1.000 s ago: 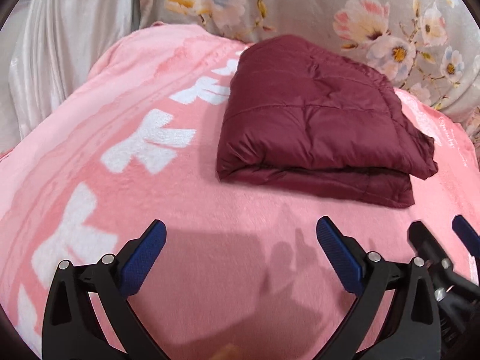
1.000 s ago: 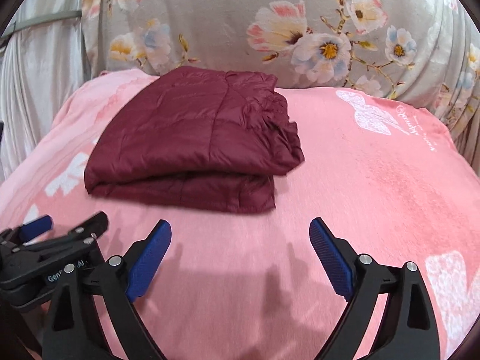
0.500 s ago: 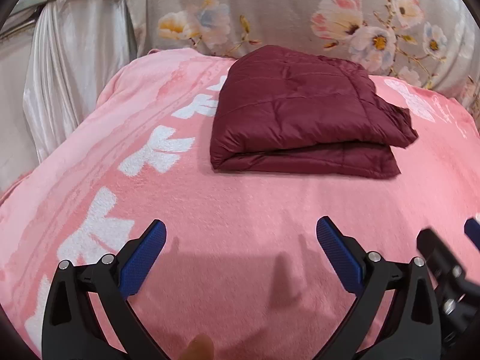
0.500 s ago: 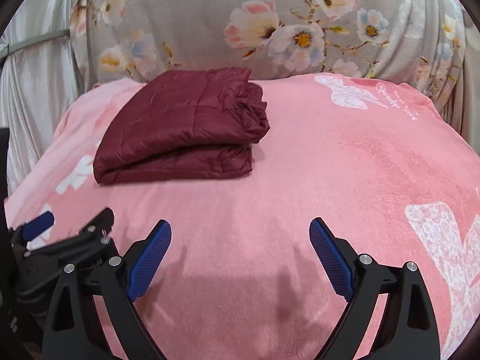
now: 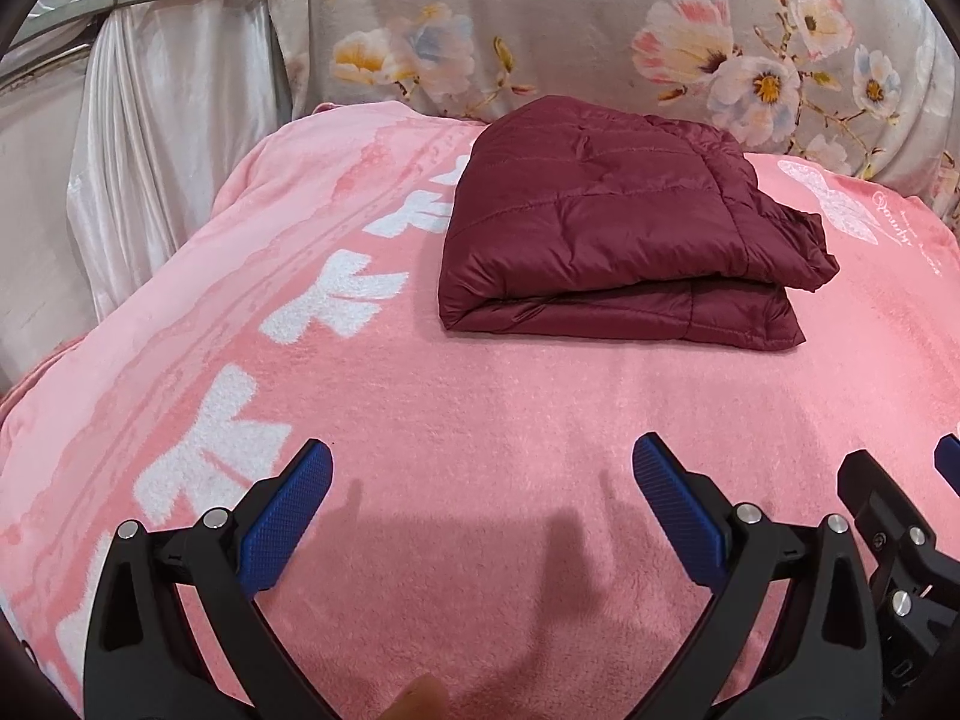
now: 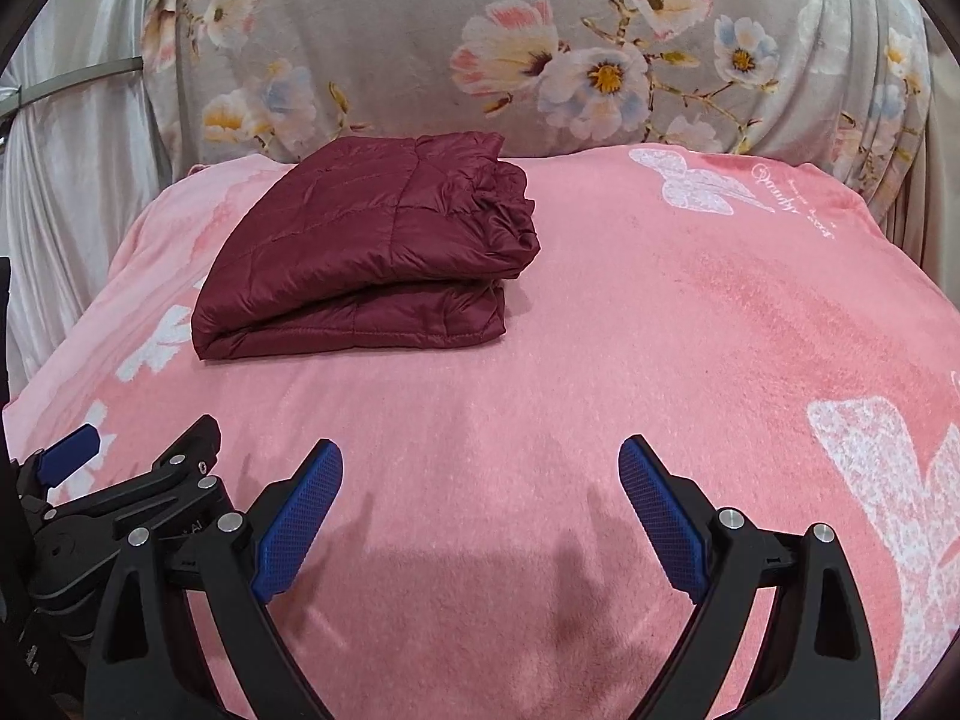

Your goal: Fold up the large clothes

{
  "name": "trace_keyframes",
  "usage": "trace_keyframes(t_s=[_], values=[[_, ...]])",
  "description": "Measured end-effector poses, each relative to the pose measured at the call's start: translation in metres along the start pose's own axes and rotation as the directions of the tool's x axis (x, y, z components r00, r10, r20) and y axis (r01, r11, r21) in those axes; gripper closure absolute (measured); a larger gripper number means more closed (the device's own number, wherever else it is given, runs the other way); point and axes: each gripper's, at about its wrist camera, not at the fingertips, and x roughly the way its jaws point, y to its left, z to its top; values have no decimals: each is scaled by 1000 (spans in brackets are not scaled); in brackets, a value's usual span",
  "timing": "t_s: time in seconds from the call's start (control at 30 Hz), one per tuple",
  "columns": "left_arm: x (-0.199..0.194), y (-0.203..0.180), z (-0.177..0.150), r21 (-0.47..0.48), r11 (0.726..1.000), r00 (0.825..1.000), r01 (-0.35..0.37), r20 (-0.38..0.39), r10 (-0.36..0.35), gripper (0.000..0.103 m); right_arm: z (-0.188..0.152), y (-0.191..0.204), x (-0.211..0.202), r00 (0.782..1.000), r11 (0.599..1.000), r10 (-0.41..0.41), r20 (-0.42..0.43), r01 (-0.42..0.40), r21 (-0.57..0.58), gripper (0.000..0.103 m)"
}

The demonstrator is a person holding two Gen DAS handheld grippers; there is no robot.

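Both grippers, left gripper (image 5: 480, 495) and right gripper (image 6: 480, 495), are hanging wide open and empty as I am viewing the folded maroon jacket (image 5: 612, 240) ahead (long axis crosswise, left nearer) on the pink blanket (image 6: 660, 372).

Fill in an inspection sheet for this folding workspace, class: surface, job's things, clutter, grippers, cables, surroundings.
Surface: pink blanket with white bow prints, spread flat.
Job's things: maroon quilted jacket folded into a compact stack, lying on the blanket towards the far side; one bunched edge sticks out at its right.
Clutter: nothing seen.
Grippers: left gripper open, empty, over bare blanket; right gripper open, empty, beside it. Neither touches the jacket.
Cables: nothing seen.
Surroundings: grey floral cloth draped behind the blanket; pale satin curtain at the left.
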Motion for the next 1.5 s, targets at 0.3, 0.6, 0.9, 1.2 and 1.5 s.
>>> trace_keyframes(t_s=[0.3, 0.6, 0.9, 1.2, 1.5], values=[[1, 0, -1, 2, 1000, 1000, -4, -1, 4, 5, 0, -2, 1, 1000, 1000, 2, -7, -2, 0, 12], [1, 2, -1, 4, 1000, 1000, -11, 0, 11, 6, 0, -2, 1, 1000, 1000, -23, 0, 23, -6, 12], [-1, 2, -1, 3, 1000, 1000, -15, 7, 15, 7, 0, -2, -2, 999, 999, -31, 10, 31, -12, 12], [-4, 0, 0, 9, 1000, 1000, -9, 8, 9, 12, 0, -2, -2, 999, 999, -35, 12, 35, -14, 12], [-3, -3, 0, 9, 1000, 1000, -10, 5, 10, 12, 0, -3, -2, 999, 999, -37, 12, 37, -15, 12]])
